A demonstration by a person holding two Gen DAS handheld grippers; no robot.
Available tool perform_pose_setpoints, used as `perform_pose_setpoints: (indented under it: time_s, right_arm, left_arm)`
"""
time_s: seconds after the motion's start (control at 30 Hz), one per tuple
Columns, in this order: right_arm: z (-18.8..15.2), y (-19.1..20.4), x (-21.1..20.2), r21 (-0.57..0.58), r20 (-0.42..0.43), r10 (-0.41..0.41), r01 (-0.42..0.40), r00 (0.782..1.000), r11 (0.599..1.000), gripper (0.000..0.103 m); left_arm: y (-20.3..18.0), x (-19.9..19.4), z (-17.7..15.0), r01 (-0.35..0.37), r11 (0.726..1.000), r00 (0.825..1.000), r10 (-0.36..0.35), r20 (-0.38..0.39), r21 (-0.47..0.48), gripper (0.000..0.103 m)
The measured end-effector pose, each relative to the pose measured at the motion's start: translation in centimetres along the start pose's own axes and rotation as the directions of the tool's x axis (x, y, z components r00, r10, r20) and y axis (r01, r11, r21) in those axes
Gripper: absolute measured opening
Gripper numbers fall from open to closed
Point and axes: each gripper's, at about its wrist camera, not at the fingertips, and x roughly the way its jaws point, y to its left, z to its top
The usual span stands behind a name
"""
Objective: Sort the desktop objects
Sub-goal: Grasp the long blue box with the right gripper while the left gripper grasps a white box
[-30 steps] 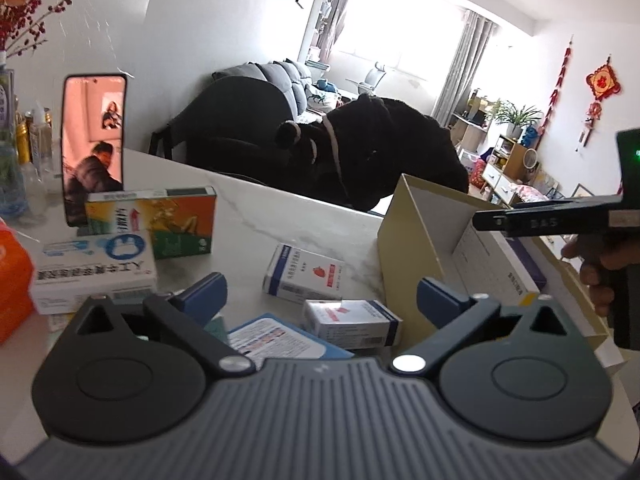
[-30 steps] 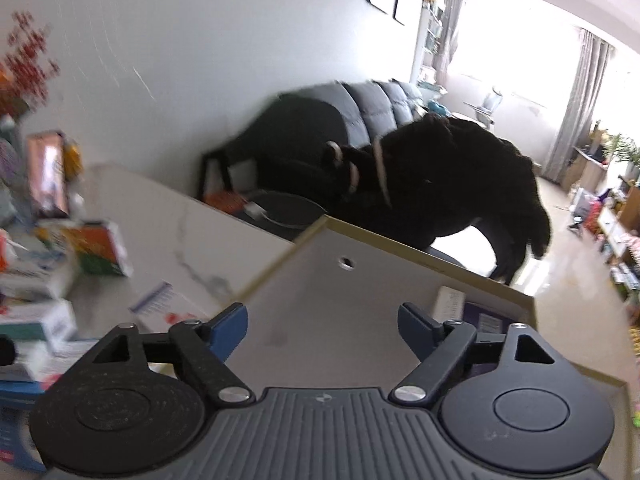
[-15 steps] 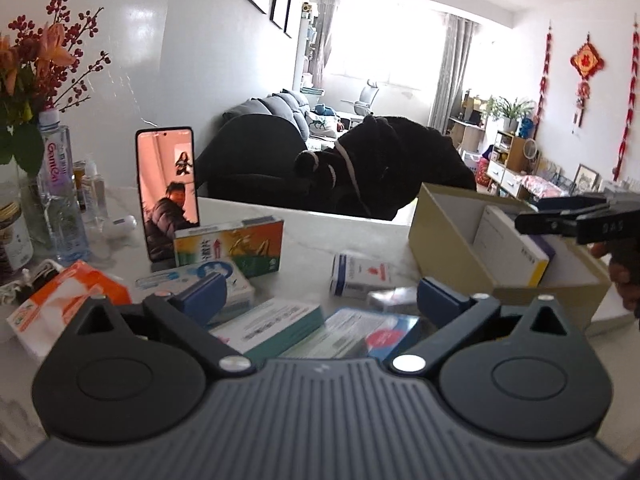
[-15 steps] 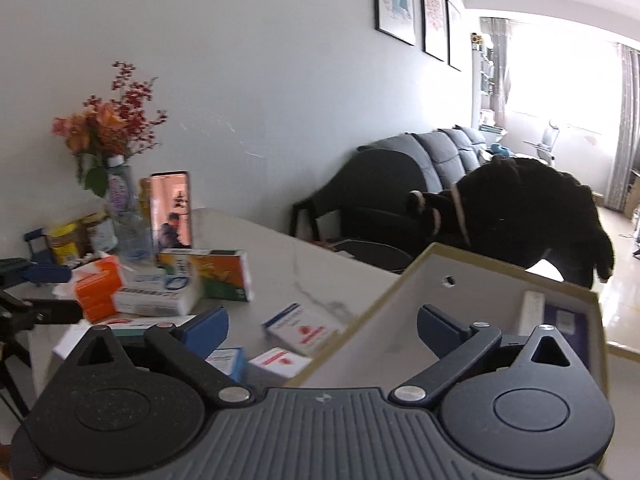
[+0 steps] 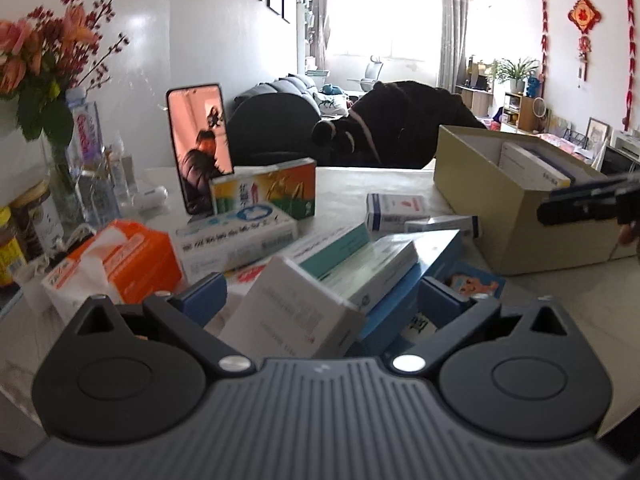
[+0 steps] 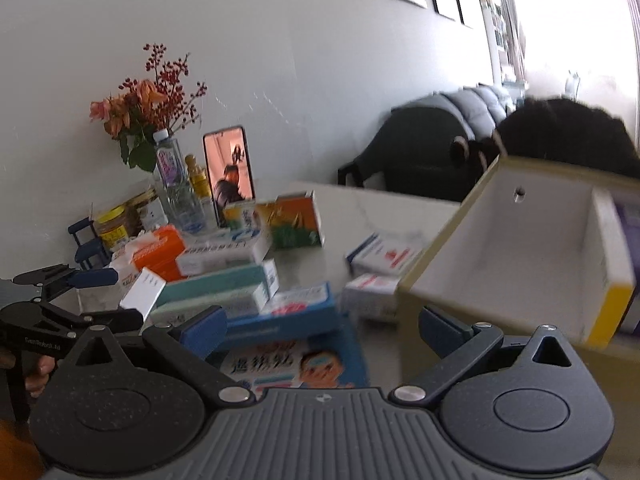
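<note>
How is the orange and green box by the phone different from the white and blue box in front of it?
The orange and green box stands up on its long edge, while the white and blue box lies flat on the table. The orange and green box is brightly coloured with a picture; the white and blue box is mostly white with a blue mark and dark print. The orange and green box sits farther back, beside the phone. Both are long cardboard packs.

Left hand-held gripper (image 5: 320, 300) pulled back, white box (image 5: 292, 312) now between its fingers
</note>
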Motion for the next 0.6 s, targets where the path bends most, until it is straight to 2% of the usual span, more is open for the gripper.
perform_pose_setpoints:
  time_s: [0.3,0.6]
  right_arm:
    - [-1.9,2.4,2.9,0.092,-0.069,0.082,-0.076,0.994,0.993,0.102]
    - [-2.1,3.1,6.2,0.220,-0.110,0.124,-0.097,0.986,0.971,0.102]
  left_arm:
    - [2.0,0.7,-2.1,-0.041,0.997,0.998,0.039,-0.041,-0.061,0.103]
    - [4.5,1.3,-3.8,-0.057,0.986,0.997,0.046,-0.067,-0.159,0.103]
